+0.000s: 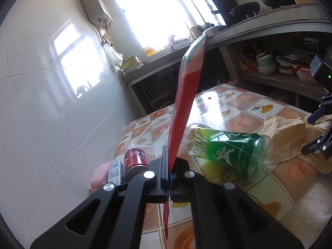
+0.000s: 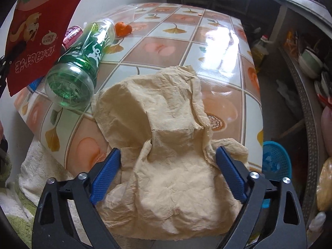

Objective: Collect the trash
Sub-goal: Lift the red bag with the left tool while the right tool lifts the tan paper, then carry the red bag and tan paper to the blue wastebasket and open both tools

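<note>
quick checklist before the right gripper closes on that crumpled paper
1. Right gripper open: ok.
2. Crumpled paper between its fingers: ok.
3. Left gripper shut on the red wrapper: ok.
4. Green bottle outside the right fingers: ok, it lies to the side.
5. Blue basket within reach: cannot tell.
6. Anything hidden under the paper: cannot tell.

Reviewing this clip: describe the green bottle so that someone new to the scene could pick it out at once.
On the tiled-pattern table, look left of the crumpled beige paper that lies between the open right gripper fingers. The green bottle lies on its side there, base towards the right wrist camera. It is the only clear green plastic thing, beside a red can.
</note>
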The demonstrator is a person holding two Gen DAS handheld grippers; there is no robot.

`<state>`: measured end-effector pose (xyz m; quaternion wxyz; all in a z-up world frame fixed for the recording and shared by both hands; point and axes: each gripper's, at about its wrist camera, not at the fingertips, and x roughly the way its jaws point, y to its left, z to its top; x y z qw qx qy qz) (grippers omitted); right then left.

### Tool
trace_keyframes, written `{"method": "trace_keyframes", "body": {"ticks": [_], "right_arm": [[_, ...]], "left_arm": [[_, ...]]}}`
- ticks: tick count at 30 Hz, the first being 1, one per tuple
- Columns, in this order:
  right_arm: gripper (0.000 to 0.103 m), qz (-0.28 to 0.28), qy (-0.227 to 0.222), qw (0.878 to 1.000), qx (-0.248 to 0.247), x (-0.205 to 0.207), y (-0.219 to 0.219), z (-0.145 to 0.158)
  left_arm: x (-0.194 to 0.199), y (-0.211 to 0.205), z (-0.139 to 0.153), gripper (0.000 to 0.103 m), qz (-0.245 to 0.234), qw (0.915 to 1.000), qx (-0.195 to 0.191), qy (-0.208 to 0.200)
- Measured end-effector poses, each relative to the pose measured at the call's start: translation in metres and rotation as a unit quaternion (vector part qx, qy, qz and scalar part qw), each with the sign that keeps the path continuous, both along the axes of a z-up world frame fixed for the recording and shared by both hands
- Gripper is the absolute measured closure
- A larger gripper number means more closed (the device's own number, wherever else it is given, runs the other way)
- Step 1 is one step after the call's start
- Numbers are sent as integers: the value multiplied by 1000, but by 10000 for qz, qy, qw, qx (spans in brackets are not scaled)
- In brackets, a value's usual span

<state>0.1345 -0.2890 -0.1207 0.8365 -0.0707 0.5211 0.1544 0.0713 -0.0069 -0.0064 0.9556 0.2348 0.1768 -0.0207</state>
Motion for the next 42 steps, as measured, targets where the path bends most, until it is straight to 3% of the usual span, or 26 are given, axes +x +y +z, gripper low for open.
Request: {"method": "trace_keyframes", "body": {"ticks": [8, 10, 21, 29, 36, 42], "right_arm": [[88, -365, -36, 9993, 27, -3, -10, 9], [94, -460, -65, 9989, 71, 0, -10, 7], [100, -1061, -490, 9901, 778, -9, -29, 26], [100, -1718, -1027, 9701, 1371, -34, -82, 59], [100, -2538, -1406, 9435, 1601, -69, -150, 73], [100, -3273, -1438, 9189, 1667, -102, -208, 64]], "left_arm": [[-3, 1, 17, 103, -31, 9997, -163, -192], [-5, 0, 20, 103, -55, 9995, -186, -231], [-8, -21, 54, 103, -392, 9970, -291, -601], [-14, -65, 92, 103, -1150, 9888, -569, -767], [-1, -127, 121, 103, -2144, 9691, -1186, -288], [24, -195, 122, 103, -2932, 9347, -1851, 777]]}}
